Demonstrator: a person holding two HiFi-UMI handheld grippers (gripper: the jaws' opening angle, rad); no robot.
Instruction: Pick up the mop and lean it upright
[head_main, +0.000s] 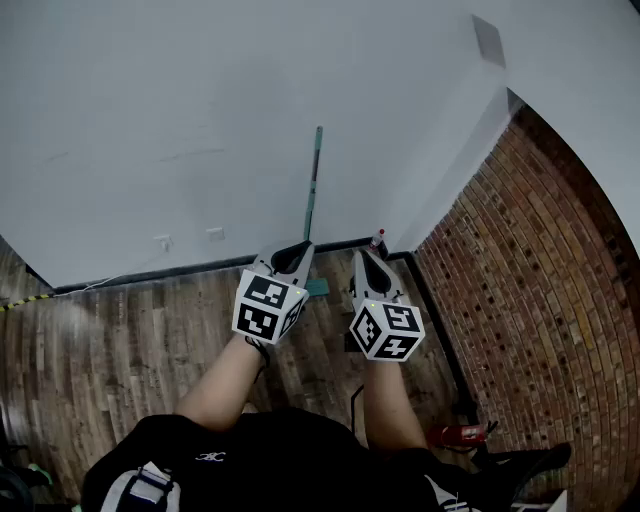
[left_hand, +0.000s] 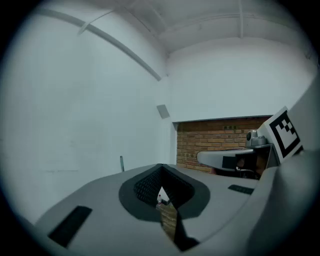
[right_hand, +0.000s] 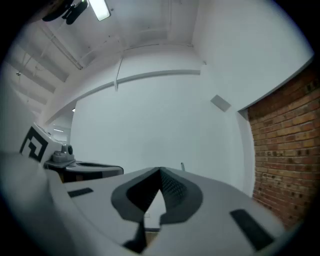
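Head view: the slim green-handled mop stands against the plain white wall, its handle close to vertical and its head resting on the wooden plank floor at the dark skirting. The lean-upright step appears complete.

Left gripper: jaws closed together, nothing between them, clear of the mop and short of its head. Right gripper: likewise clenched and empty, just beside the left one. Its own view shows only the tip of the handle past the jaws, against the wall.

Hazards noted:
- The handle leans at a very steep angle on a smooth wall. In my judgement little holds the top in place, so a light knock could send it sliding sideways along the wall.
- The mop head sits on bare wood and could creep outward and drop the handle.
- Both grippers are shut and off the mop, so neither could catch a slip without first opening.
- A small clear bottle with a red cap stands near the corner by the red brick wall. A handle falling rightward would probably strike it.
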